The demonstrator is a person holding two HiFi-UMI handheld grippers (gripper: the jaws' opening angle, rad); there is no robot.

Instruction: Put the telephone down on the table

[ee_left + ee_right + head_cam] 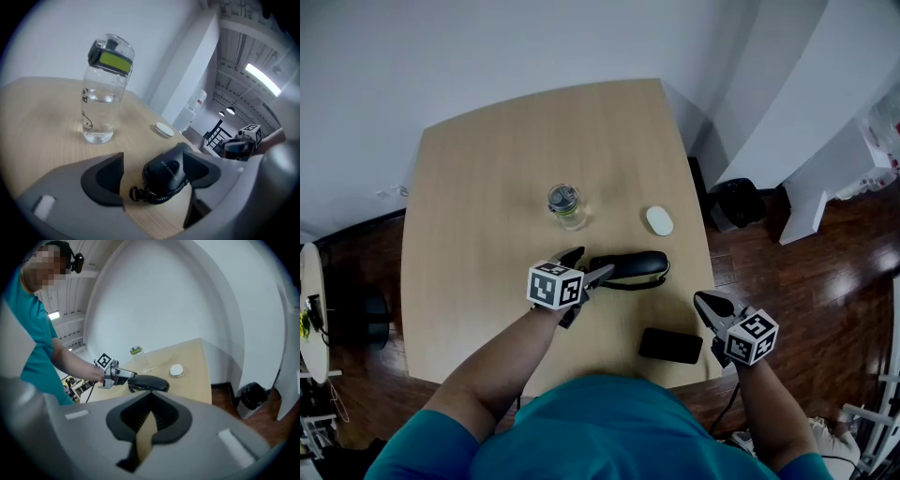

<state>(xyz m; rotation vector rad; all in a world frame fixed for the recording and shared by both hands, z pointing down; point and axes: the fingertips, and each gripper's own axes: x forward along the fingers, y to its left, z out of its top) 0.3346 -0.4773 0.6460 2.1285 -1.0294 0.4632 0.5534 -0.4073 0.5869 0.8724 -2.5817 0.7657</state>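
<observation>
On table (478,178), clear bottle (566,205) holds some water; L gripper (592,262) wide astride telephone (634,265), R gripper (149,414) narrow.

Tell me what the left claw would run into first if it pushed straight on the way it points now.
The telephone handset, almost at once: its near end lies on the table between the left claw's open jaws. Depth is hard to judge.
</observation>
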